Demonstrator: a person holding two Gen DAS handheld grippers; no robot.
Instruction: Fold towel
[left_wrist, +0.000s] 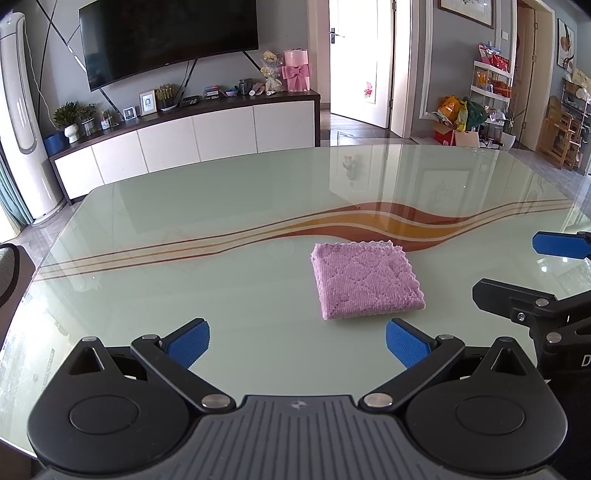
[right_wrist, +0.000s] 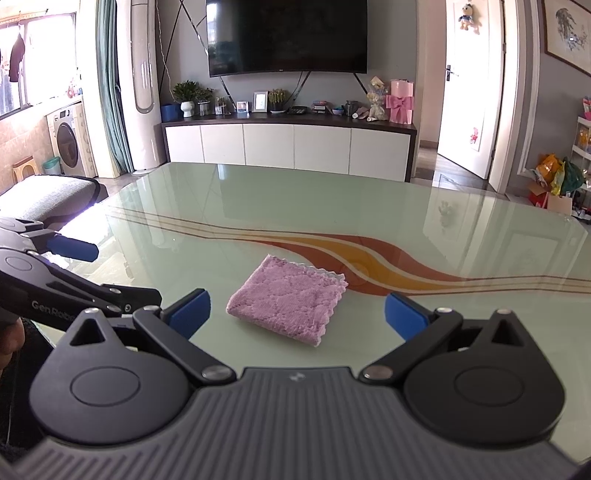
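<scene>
Towel (left_wrist: 364, 280) lies folded small on the glass table (left_wrist: 184, 221), touching neither gripper. Left gripper (left_wrist: 297, 341) and right gripper (right_wrist: 297, 314) both gape empty. Risk: pinching only the top layer undoes the fold, or cloth slides on glass.

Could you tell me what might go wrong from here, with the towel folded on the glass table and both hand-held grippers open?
1. The pink towel lies as a compact stack on the glossy table; a nudge could slide it rather than lift it.
2. The left hand-held gripper and right hand-held gripper sit close together, so they may collide.
3. Pinching only the top layer near the scalloped edge could undo the fold.
</scene>
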